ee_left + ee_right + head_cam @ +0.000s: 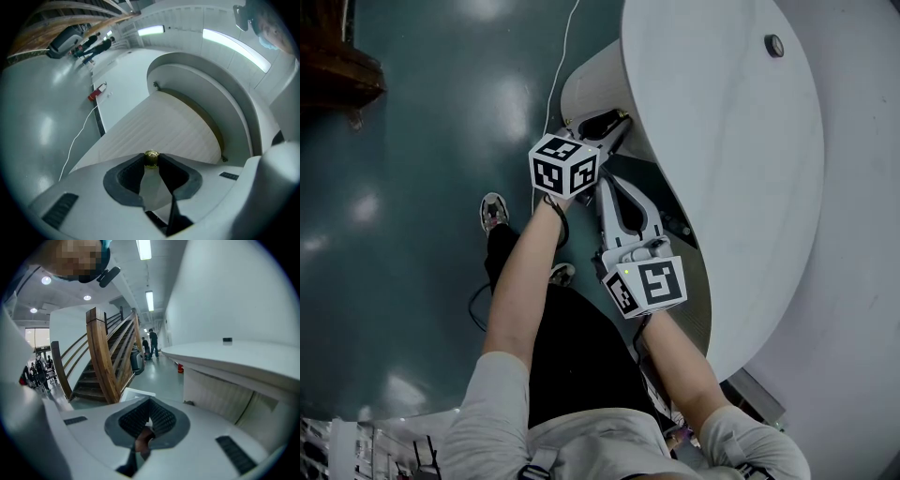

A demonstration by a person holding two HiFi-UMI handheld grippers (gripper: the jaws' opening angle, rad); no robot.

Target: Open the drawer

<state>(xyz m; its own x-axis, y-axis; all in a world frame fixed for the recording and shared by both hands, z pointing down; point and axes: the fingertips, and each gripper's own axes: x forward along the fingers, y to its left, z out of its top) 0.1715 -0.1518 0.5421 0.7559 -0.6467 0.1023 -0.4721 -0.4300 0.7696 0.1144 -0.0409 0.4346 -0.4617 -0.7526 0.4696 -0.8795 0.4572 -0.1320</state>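
Note:
A small brass knob (151,156) sticks out of a ribbed white drawer front (159,126) under the curved white desk (722,141). My left gripper (151,164) is shut on that knob, with a dark pad pressing on each side of it. In the head view the left gripper (612,122) reaches under the desk's rounded end, and the knob is hidden there. My right gripper (609,186) hangs just below and beside the left one, off the drawer. In its own view the right gripper (149,419) has its pads together with nothing held.
A white cable (563,56) runs across the dark green floor beside the desk. The person's shoes (494,211) stand close to the desk. A wooden staircase (107,357) and several distant people show in the right gripper view. A red object (94,94) lies on the floor.

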